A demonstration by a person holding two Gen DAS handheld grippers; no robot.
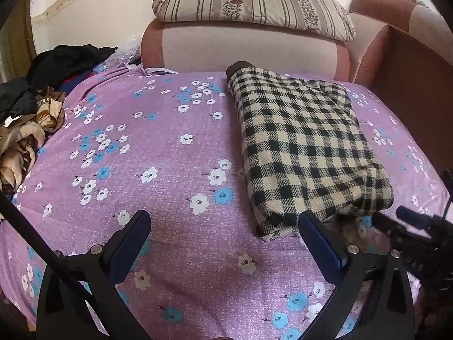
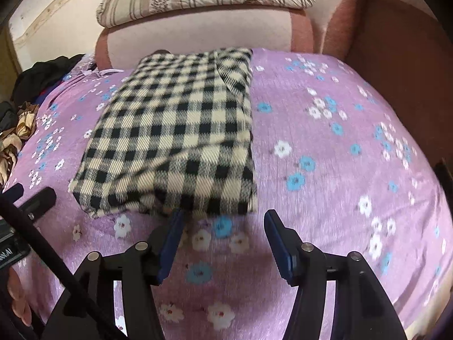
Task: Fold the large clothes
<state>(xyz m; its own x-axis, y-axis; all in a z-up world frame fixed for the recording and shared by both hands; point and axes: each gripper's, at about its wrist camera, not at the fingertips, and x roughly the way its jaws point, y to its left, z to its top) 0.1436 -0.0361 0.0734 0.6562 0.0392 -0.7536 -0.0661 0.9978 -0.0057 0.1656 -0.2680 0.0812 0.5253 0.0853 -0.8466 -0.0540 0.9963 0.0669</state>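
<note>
a bed (image 1: 158, 147) fills both views, covered by a purple sheet printed with white and blue flowers. the sheet lies mostly smooth, with slight rumpling toward 10 o'clock in the left wrist view.

the checked garment (image 1: 305, 147), black and cream, lies folded into a thick rectangle on the sheet. in the left wrist view it runs from 12 o'clock down toward 4 o'clock; in the right wrist view (image 2: 175, 130) it sits just above centre, its long axis pointing toward 12 o'clock, with a loose flap at its far right corner.

at 9 to 10 o'clock in the left wrist view a pile of clothes (image 1: 42, 90) lies heaped at the edge of the bed: black fabric, some red and blue, and a shiny brown-and-tan piece.

behind the bed stands a sofa (image 1: 243, 48) in pink and reddish brown, with a striped floral pillow (image 1: 249, 2) lying on top of its back. a pale wall with a worn decorative border shows at 11 o'clock.

the left tool (image 1: 223, 226) is spread wide with nothing between its fingers; its right finger tip is just beside the garment's near corner. the right tool (image 2: 223, 221) also stands apart and grips nothing, its tips just short of the garment's near edge.
</note>
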